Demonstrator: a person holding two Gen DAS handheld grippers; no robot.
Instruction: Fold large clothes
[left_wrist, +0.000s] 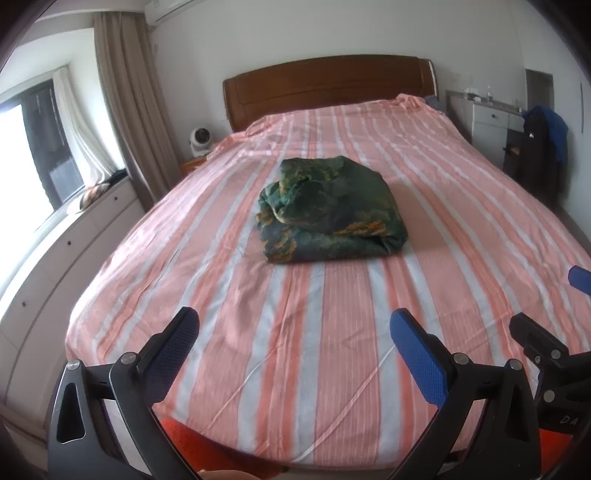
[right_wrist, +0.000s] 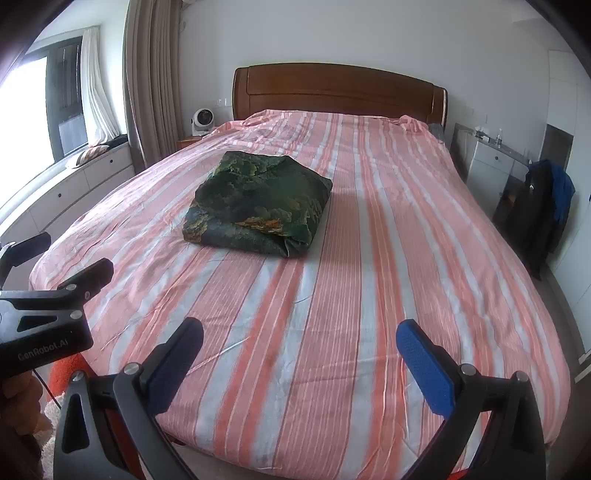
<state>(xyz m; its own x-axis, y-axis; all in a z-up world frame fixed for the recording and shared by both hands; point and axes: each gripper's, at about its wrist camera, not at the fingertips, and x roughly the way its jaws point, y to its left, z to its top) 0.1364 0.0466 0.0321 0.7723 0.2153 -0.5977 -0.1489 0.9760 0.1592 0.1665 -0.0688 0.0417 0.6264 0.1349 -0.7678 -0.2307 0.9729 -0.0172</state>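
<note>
Across the striped bed (left_wrist: 295, 332), our green garment (left_wrist: 332, 210) sits bundled mid-mattress, well beyond both empty, wide-open hand-held grippers (left_wrist: 293, 332) (right_wrist: 299, 343); gripping only its top layer could undo the folds.

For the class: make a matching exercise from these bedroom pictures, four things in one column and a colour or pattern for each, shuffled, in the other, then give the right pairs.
Things:
1. folded garment
2. bed sheet
3. headboard
4. small fan

Colours:
A. brown wood
B. white
C. dark green with orange patches
D. pink and pale grey stripes

Pairs: 1-C, 2-D, 3-A, 4-B
</note>
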